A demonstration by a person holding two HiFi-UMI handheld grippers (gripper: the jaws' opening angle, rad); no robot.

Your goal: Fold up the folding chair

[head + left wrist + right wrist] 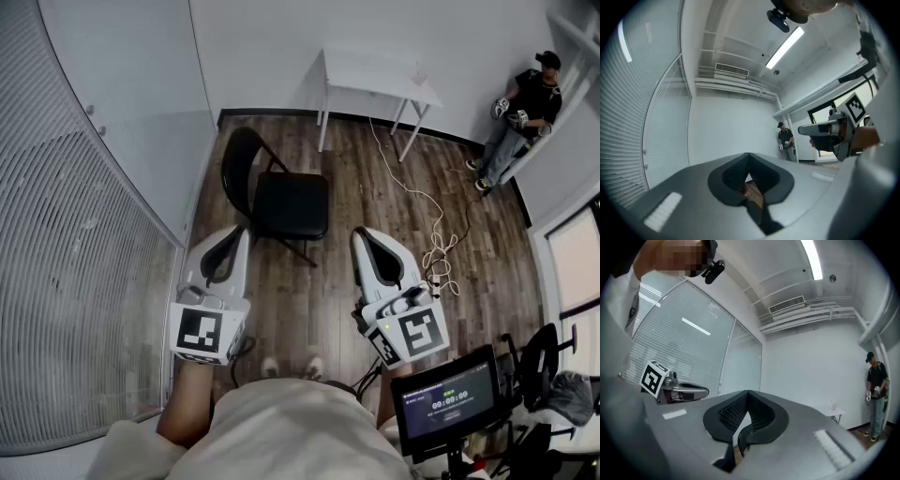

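Observation:
The black folding chair [277, 202] stands unfolded on the wood floor, its rounded back toward the glass wall. Both grippers are held level in front of me, short of the chair and touching nothing. My left gripper [242, 231] is shut, its tip near the chair's front left corner as the head view shows it. My right gripper [360, 232] is shut and empty, to the right of the seat. In the left gripper view the jaws [749, 155] meet at their tips. In the right gripper view the jaws [748, 393] meet too, and the curved chair back [736, 442] shows through the gap below.
A white table [375, 80] stands against the far wall. A person [520, 108] stands at the back right. A white cable [436, 225] trails across the floor right of the chair. A glass wall with blinds [84, 234] runs along the left. A screen [450, 398] sits at my lower right.

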